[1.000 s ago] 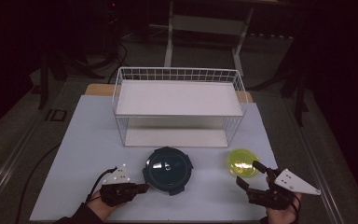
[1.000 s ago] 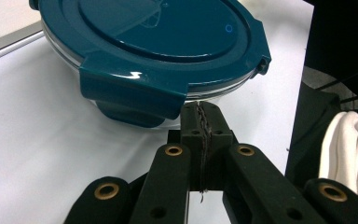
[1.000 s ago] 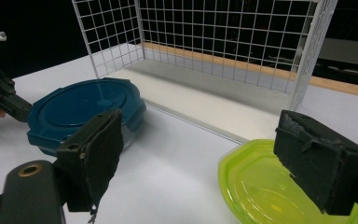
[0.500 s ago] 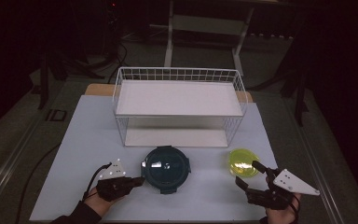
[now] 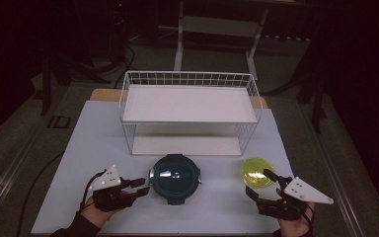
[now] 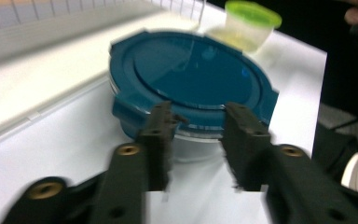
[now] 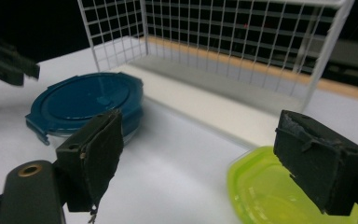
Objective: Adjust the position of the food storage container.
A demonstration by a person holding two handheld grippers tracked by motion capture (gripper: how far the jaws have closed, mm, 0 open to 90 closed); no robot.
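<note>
A round container with a dark blue lid [image 5: 174, 175] [image 6: 191, 70] [image 7: 93, 100] stands on the white table in front of the wire rack. My left gripper [image 5: 140, 186] [image 6: 200, 140] is just left of it, tips close to the lid's left edge. Its jaws have just been opening and stand apart, with nothing pressed between them. A small container with a yellow-green lid [image 5: 257, 171] [image 7: 279, 196] [image 6: 249, 23] sits to the right. My right gripper [image 5: 259, 182] [image 7: 205, 158] hovers at its near side, jaws wide open around nothing.
A white two-tier wire rack [image 5: 190, 106] [image 7: 223, 37] stands behind both containers, its shelves bare. The white table top [image 5: 98, 143] ends close behind my hands. Dark floor and stand legs lie beyond the table.
My left gripper has moved right toward the blue-lidded container and its jaws have parted. The right gripper and both containers have stayed put.
</note>
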